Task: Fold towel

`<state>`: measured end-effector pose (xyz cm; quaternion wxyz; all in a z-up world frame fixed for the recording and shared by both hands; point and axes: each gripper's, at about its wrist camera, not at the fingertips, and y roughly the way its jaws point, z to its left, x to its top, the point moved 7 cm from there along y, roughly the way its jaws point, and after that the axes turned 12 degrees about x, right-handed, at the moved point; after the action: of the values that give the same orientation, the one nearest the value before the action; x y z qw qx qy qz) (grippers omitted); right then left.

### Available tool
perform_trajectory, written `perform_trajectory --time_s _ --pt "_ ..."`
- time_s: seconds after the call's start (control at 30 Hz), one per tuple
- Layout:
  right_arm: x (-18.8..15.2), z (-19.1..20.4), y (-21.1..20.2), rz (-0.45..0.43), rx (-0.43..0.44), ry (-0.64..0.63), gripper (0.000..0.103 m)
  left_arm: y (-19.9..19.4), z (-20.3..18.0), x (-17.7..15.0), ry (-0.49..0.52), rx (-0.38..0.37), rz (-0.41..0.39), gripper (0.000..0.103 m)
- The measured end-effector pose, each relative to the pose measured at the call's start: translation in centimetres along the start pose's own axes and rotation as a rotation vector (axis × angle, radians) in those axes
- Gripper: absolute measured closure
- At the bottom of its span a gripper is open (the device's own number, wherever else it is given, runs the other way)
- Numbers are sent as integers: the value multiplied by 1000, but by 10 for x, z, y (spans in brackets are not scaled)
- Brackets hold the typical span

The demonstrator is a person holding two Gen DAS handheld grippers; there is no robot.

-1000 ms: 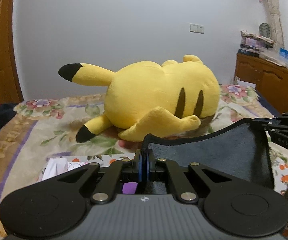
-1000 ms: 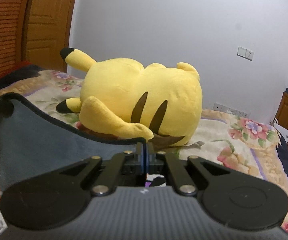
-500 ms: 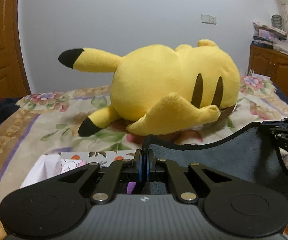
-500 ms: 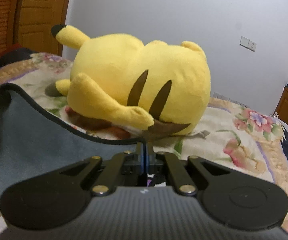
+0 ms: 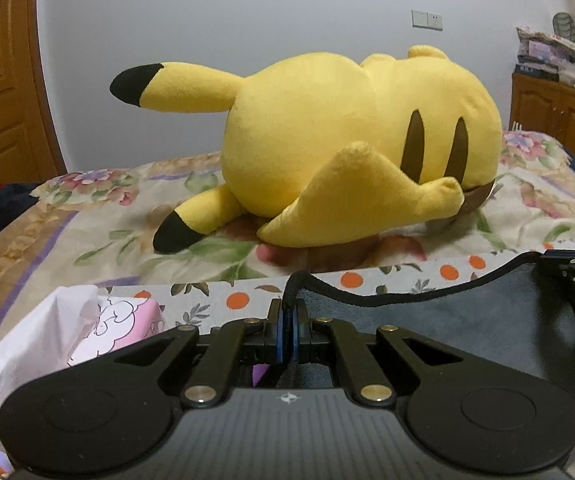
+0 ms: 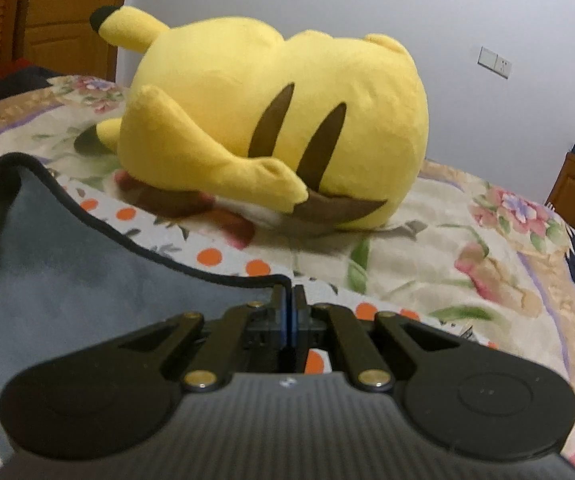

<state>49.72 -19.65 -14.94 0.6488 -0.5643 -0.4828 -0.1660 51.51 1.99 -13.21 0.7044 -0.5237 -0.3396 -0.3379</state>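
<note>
Floral bed (image 5: 99, 232), both tools level, clamping gray towel (image 6: 67, 280) corners

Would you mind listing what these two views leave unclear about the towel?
- Lower part of the towel: left wrist view, hidden behind the left hand-held gripper.
- Towel's left edge: right wrist view, cut off by the frame.
- Fold progress: the right hand-held gripper blocks everything below.

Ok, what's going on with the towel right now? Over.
Left gripper and right gripper shut on towel corners. Towel hangs between them. Plush lies ahead on bed.
</note>
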Motion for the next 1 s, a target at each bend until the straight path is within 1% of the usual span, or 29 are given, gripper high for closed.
perform_trajectory --time_s 0.13,0.2,0.23,0.27,0.3,0.33,0.37,0.43,0.53,0.63,0.7,0.83,1.0 --pt "-3 -1 2 7 0 11 99 1 -4 -2 33 7 -9 96" --pt "-2 0 1 9 -1 3 99 0 -5 -3 34 -4 -1 93" --pt "-2 1 -1 10 -2 5 99 -1 -6 -4 37 -7 0 87" --pt "-1 1 -2 7 3 9 99 -2 -6 -5 39 -9 1 77" --pt "1 2 -5 3 6 8 99 -4 -7 -5 39 -10 2 72" --pt "2 3 -6 -1 7 7 98 -6 -7 -6 37 -11 2 64" --pt "4 5 -10 -6 9 6 97 -8 -7 -6 35 -16 1 63" --pt "7 8 -16 -10 19 11 90 -15 -9 -7 34 -29 3 62" --pt "9 14 -28 -11 32 20 90 -27 -11 -9 42 -43 8 57" --pt "7 20 -43 -18 60 61 90 -41 -10 -15 37 -62 19 53" --pt "3 23 -54 -18 81 100 90 -52 -10 -21 38 -70 31 51" --pt "-11 32 -75 -9 93 138 89 -75 -9 -31 52 -81 45 50" --pt "-23 38 -102 -1 93 165 89 -103 -6 -39 62 -91 48 42"
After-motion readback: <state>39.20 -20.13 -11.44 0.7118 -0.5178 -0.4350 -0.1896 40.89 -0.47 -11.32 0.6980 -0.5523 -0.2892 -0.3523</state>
